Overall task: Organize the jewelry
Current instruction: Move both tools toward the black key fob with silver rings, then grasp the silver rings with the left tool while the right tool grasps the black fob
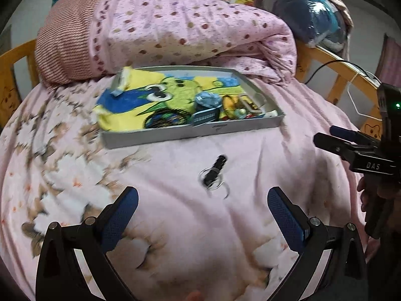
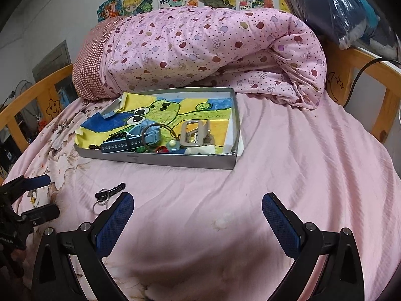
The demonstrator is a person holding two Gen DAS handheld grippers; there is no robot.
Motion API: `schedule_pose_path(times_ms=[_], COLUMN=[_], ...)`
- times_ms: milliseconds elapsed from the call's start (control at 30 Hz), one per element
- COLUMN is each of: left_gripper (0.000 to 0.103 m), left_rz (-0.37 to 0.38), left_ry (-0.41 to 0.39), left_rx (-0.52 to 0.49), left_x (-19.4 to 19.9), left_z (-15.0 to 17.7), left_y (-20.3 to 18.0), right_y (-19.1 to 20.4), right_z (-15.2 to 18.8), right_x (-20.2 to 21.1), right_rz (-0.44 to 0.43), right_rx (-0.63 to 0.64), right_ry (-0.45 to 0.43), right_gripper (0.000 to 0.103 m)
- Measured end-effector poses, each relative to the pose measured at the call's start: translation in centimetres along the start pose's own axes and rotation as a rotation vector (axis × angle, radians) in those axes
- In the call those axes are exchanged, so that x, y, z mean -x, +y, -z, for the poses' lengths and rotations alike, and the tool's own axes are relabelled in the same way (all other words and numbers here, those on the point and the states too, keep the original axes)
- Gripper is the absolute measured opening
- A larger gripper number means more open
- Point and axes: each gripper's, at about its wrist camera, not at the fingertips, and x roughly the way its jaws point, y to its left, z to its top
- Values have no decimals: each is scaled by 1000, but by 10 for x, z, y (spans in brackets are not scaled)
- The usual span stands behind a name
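I hold my left gripper (image 1: 203,208) above the pink bedsheet (image 1: 250,155) with its jaws spread wide and nothing between them. Just ahead of it a small black piece with metal rings (image 1: 213,175) lies loose on the sheet, apart from the grey tray (image 1: 190,135). My right gripper (image 2: 198,210) hovers with jaws likewise wide apart and empty. In the tray, jewelry and a blue strap (image 2: 130,145) sit heaped near its front edge on a yellow cartoon drawing (image 2: 170,110).
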Motion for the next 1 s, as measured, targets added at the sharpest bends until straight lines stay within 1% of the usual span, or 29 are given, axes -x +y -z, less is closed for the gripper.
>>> schedule_pose_path(times_ms=[167,233,300,333,400,467,533,600,700,767,867,933,1000], left_gripper=[99,91,73,69,57,51,49,38,27,24,24,24,24], left_rz=[44,64,84,93,99,106,99,84,44,26,7,-22,-37], left_ry=[4,15,35,49,66,88,110,137,166,164,163,157,153], left_rx=[-10,-6,-3,-5,-9,-8,-10,-3,2,2,-13,-26,-25], left_x=[-19,-26,-33,-37,-43,-50,-56,-62,-68,-68,-68,-69,-68], left_z=[-5,-6,-6,-5,-4,-2,0,3,7,10,11,11,11], left_y=[-7,-9,-10,-11,-12,-13,-14,-13,-10,-7,-8,-9,-8], right_y=[-12,-15,-16,-16,-16,-16,-17,-17,-13,-8,0,6,11], right_z=[-5,-7,-7,-8,-8,-8,-8,-8,-7,-7,-6,-5,-4], right_x=[-13,-19,-25,-28,-34,-40,-46,-51,-57,-61,-67,-73,-77], right_rz=[-40,-57,-75,-85,-98,-118,-139,-156,-193,-210,-240,-260,-275], right_rx=[-19,-14,-10,-7,0,3,2,-3,-4,12,37,56,70], right_ry=[11,20,29,34,45,55,62,68,80,84,87,96,103], right_gripper=[103,103,103,103,103,103,103,103,103,103,102,96,93])
